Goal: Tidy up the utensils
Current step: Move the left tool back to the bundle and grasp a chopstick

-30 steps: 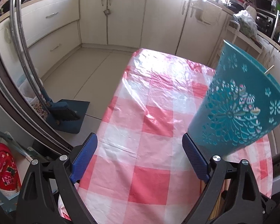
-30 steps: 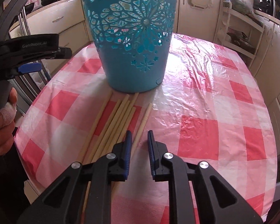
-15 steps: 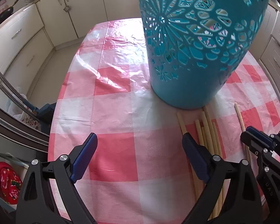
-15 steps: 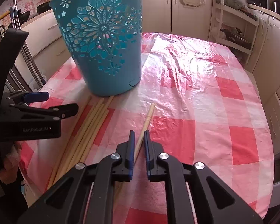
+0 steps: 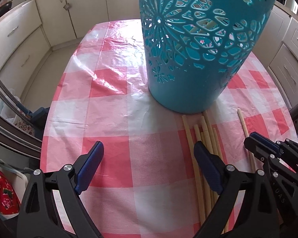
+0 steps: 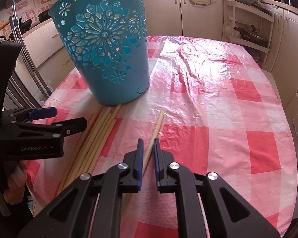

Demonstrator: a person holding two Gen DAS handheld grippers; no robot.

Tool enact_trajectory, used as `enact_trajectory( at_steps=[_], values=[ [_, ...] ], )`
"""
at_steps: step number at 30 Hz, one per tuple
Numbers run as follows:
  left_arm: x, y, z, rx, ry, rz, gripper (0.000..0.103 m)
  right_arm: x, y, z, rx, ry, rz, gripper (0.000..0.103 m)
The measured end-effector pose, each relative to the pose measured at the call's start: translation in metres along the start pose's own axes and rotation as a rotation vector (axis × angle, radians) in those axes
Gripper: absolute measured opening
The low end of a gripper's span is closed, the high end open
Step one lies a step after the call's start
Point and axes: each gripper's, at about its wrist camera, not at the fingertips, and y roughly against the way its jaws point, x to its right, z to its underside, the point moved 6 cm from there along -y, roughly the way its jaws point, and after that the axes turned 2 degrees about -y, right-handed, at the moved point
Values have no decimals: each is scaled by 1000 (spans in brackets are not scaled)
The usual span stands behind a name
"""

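Where the pink-and-white checked cloth covers the surface (image 6: 218, 103), we see pale kitchen cabinets (image 6: 198, 10) ringing the room behind it. On the near left part of the surface stands a teal plastic basket (image 6: 107, 59) with flower-shaped cutouts, upright, and through the cutouts in the left wrist view we make out a pale stick or two already inside. Just in front of its base lies a bundle of pale wooden chopsticks (image 6: 93, 138), side by side, their far ends close to the basket's foot. One single chopstick (image 6: 157, 127) lies apart from the bundle, to its right, pointing toward the basket. Our right tongs (image 6: 148, 154) are closed down narrowly around this single chopstick, which runs between the two blue pads; whether it is lifted off the cloth we cannot tell. Our left tongs (image 5: 147, 170) hang wide open above the cloth to the left of the bundle, holding nothing, with the right-hand finger over the bundle's edge. Fingers of the person's hand (image 6: 12, 186) show at the left tongs' handle.
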Motion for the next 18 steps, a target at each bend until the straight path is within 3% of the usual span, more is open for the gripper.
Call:
enact_trajectory(
  at_steps=[10, 16, 18],
  values=[
    [7, -3, 4, -13, -37, -19, 84, -1, 0, 0, 0, 2, 1, 11],
    [3, -2, -5, 21, -30, -20, 59, 1, -5, -8, -7, -21, -11, 11],
    [2, -2, -7, 27, -31, -12, 40, -1, -5, -8, -19, -10, -22, 11]
  ],
)
